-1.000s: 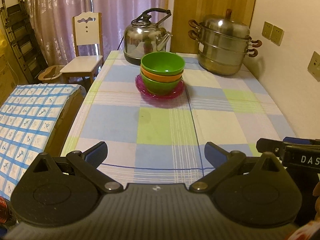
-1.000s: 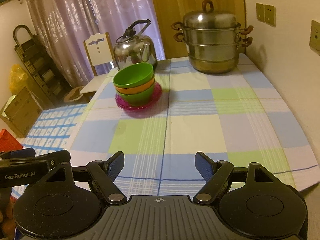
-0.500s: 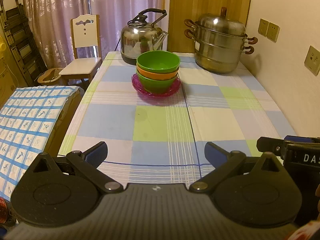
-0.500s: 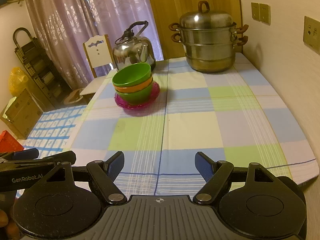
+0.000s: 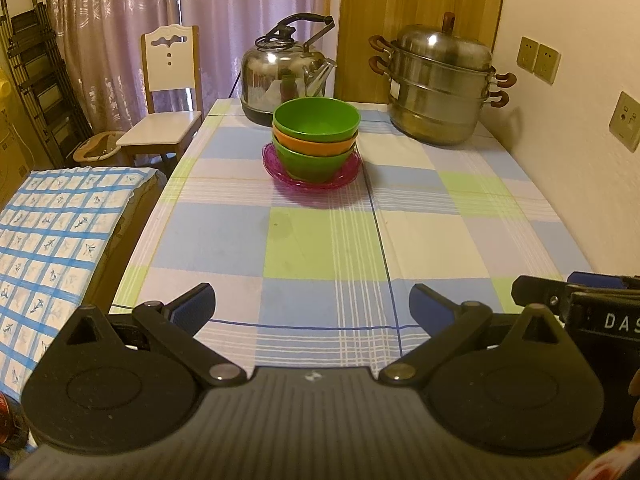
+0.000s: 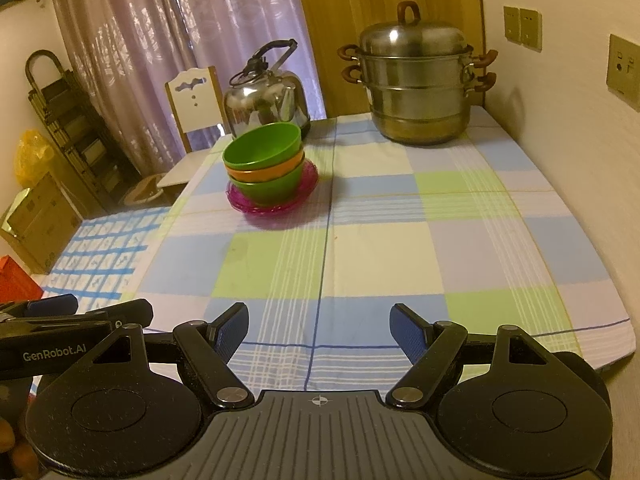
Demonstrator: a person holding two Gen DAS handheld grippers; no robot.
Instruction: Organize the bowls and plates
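We are holding the left gripper [image 5: 312,308] and right gripper [image 6: 320,328] wide apart and empty over the table's [image 5: 420,248] near edge — likely readying to reach. The bowls [image 5: 316,138] are sitting nested on the pink plate [image 5: 348,172] at twelve o'clock — already gathered in one stack.

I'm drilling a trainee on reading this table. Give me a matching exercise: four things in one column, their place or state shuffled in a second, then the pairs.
Things:
1. top green bowl
2. orange bowl
3. pink plate
4. steamer pot

Places or states:
A. lies under the whole bowl stack
B. far corner of the table, by the wall, lid on
C. empty, uppermost in the stack
D. nested between two green bowls

Pairs: 1-C, 2-D, 3-A, 4-B
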